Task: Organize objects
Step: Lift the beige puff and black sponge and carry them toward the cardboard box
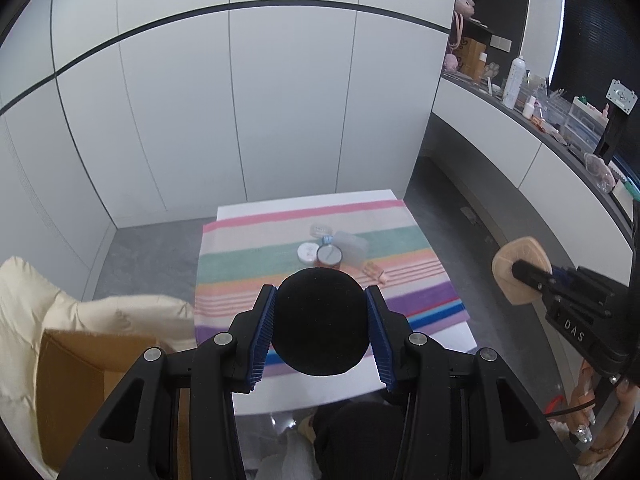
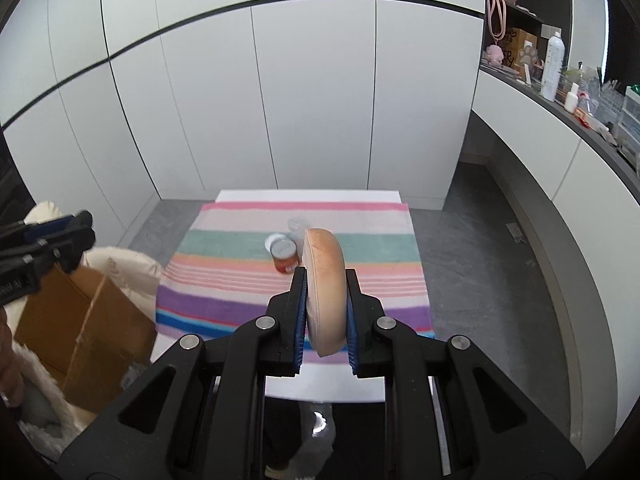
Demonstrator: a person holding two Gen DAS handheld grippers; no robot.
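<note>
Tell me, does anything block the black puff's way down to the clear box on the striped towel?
Nothing visible does. The left gripper holds the black puff above the striped towel, and only open air separates it from the clear box.

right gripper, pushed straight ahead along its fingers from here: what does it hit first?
Probably the orange can on the striped cloth. The right gripper points down and forward at the table, clamping a peach puff that leads. Depth is unclear.

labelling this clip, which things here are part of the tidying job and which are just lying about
Job:
- round black puff in left gripper
- beige pad in right gripper
- small round tins on striped towel

Lying about:
- brown cardboard box
- white spray bottle
</note>
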